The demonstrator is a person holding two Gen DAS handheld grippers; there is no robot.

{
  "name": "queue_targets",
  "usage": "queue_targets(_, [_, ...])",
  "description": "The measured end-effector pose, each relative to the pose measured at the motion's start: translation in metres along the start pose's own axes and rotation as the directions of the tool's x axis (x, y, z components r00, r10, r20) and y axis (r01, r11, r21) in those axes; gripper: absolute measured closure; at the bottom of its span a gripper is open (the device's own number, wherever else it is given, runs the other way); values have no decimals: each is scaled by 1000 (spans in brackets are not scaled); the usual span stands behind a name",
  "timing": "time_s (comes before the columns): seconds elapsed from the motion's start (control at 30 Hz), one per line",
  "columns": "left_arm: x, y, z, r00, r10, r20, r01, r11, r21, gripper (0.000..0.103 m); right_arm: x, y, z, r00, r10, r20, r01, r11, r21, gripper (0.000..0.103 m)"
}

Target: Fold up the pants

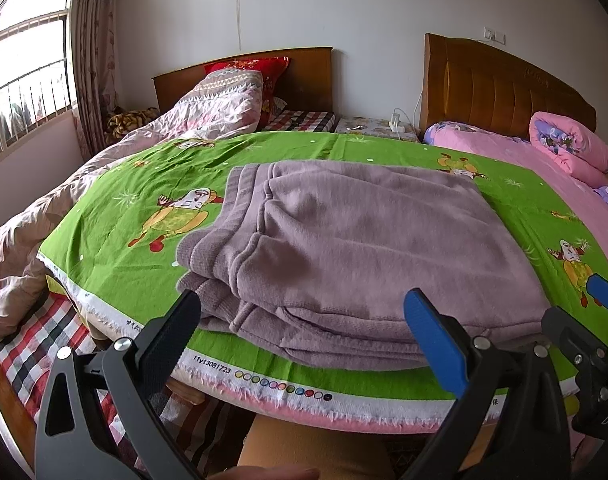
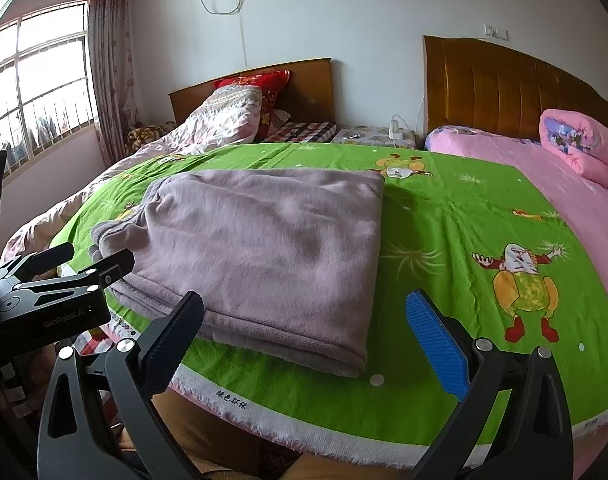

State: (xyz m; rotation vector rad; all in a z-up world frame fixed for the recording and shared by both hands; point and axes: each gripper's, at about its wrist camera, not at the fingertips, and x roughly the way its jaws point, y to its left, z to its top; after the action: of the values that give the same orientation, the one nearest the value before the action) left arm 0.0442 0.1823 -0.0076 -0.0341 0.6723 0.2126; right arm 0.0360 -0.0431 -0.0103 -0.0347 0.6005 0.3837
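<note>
Pants (image 1: 356,248), mauve fleece, lie folded in layers on green sheet (image 1: 152,184); both grippers' jaws wide, empty.

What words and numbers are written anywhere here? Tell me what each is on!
"11y13081723": white edge strip of the green cartoon sheet, beside coloured dots.
"GenRobot.AI": left tool body.
"绿色环保": white edge strip, right wrist view.
"DA": right tool body, cut off.
Small print at the strip's left end: too blurred.
</note>
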Motion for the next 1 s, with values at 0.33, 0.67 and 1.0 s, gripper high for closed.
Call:
queue_targets(0.33, [0,1,0,1000,0,0,0,1000,2,1,1,0,-1,1000,1,-5,-1,1000,6,5])
queue_targets(0.67, [1,3,-1,1000,3,-2,-3,1000,2,1,2,0,-2,1000,5,-11,-5,1000,10,5])
queue_targets(1.0, [-1,3,-2,1000,26,6,-27,1000,5,1,2,0,-4,1000,6,-14,-6,1000,14,5])
